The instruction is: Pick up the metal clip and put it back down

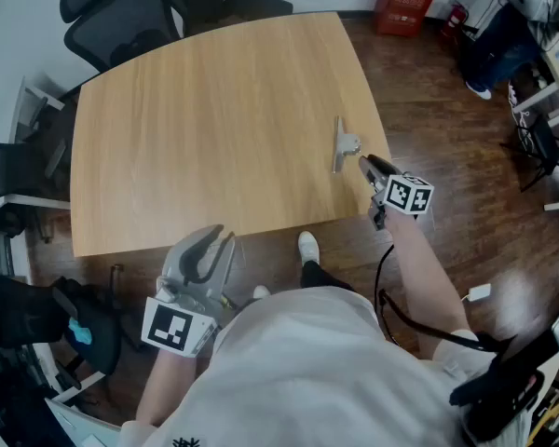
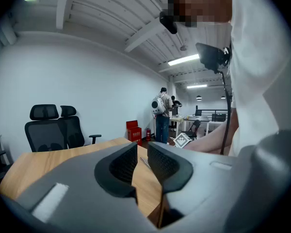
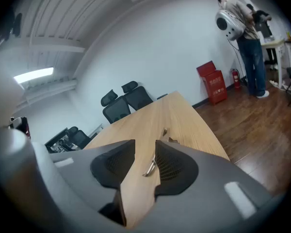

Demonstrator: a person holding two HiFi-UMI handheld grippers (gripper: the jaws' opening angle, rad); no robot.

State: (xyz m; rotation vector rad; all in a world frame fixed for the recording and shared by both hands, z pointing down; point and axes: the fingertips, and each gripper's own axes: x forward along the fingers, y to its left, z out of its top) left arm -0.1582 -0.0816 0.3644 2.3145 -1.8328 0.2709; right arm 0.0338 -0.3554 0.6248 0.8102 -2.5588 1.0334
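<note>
So the metal clip [image 1: 341, 144] is lying flat on the worktop [image 1: 205, 119], out near its right edge. The right tool [image 1: 371, 168] is pointed at it from just beside. In the right gripper view the jaws are a bit apart, and the clip [image 3: 150, 167] shows in the gap, close to the right-hand pad. It doesn't look pinched, since it's resting on the wood. The left tool [image 1: 212, 238] is held off the near edge of the worktop by the person's body. Its jaws have only a narrow gap and nothing in between.

Best guess on progress: with the clip down and the jaws loose around it, nothing is being carried right now. This looks like the lead-in to the pickup, though these shots can't rule out that it was just set back down.
</note>
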